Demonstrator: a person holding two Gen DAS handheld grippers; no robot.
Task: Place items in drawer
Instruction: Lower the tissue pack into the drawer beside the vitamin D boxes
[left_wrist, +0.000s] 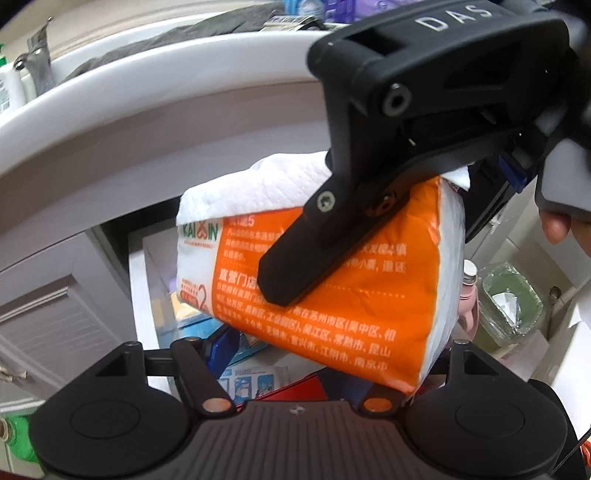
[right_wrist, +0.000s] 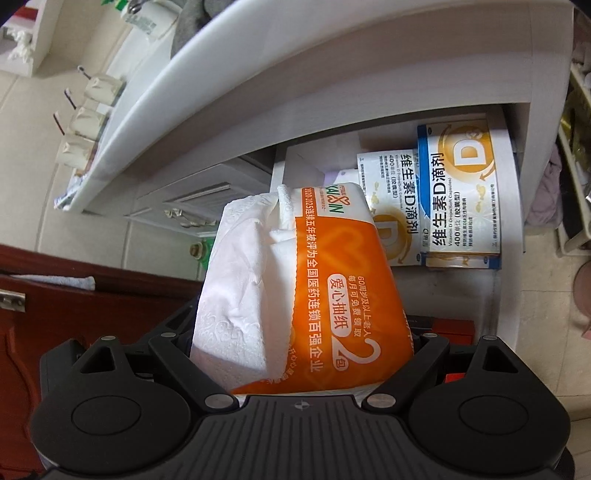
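- Bathroom setting: a white vanity counter curves overhead, with the open drawer pulled out beneath it and pale floor tiles on both sides.
- Inside the drawer, two vitamin D boxes lie side by side toward the back; in my left view, more packets and a blue box show below the load, blurred.
- I carry the tissue pack, orange wrapper with loose white sheets spilling from its torn top, tilted over the drawer mouth and not yet resting on anything I can see.
- My right gripper stands wide and is clamped across the pack, one black finger pressed flat on the orange face.
- My left gripper sits just under the pack's lower corner; its jaws are opening, and its fingers appear clear of the wrapper, so I judge it grips nothing.
- Risk: only one clamp holds a soft, slippery pack, so it could pivot or slide out before it is low enough.
- Risk: the counter edge hangs close above, and the loose sheets could catch there or on the drawer front and pull out.
- Risk: dropping it askew could leave it perched on the boxes, blocking the drawer from closing.
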